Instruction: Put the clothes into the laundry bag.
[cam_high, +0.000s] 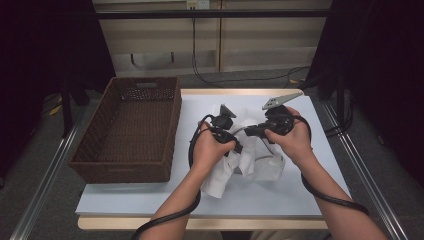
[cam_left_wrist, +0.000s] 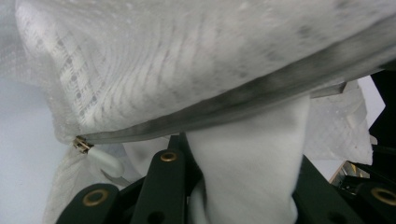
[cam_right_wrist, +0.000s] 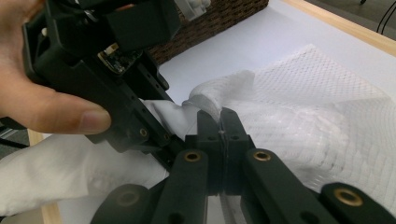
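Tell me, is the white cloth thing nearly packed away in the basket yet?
Not yet. Done so far: both grippers have caught the white garment, the left gripper bunching a fold, the right gripper pinching an edge. In hand: it lies crumpled on the table, zipper showing. Left: probably tidying it and moving it to the brown basket, which has nothing in it.
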